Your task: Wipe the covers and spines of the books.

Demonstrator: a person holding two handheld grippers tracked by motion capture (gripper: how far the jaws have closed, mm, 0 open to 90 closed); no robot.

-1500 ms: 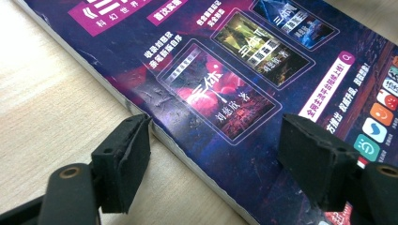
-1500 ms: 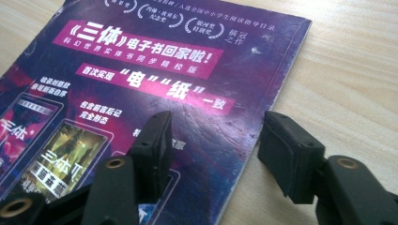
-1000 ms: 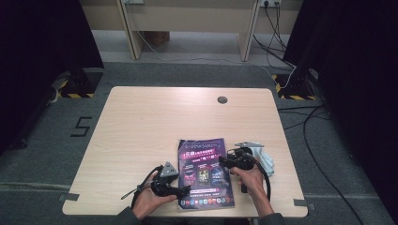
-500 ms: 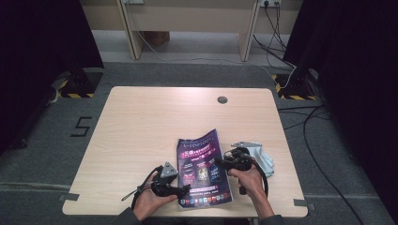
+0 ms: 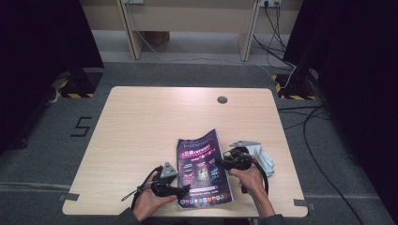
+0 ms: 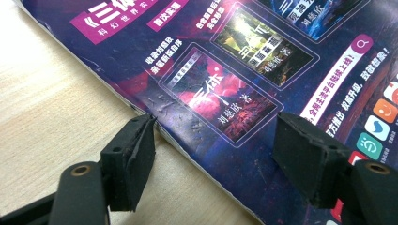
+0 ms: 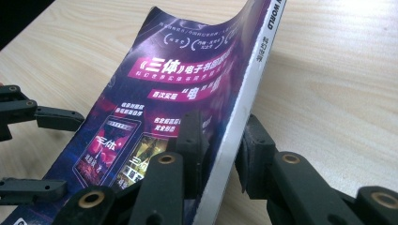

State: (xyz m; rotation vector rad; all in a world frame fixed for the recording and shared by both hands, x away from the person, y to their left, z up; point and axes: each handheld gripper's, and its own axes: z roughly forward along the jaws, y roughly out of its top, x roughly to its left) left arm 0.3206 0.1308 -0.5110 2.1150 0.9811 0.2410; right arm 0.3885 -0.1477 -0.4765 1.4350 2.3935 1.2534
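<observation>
Since a second ago the right gripper (image 7: 220, 154) has just closed its jaws onto the magazine's (image 5: 202, 164) spine edge and tipped that side up. Left gripper (image 6: 213, 154) sits wide open, straddling the near-left edge flat on the table (image 5: 141, 122). We judge it light, floppy, glossy-slick; grip the stiffer spine.
</observation>
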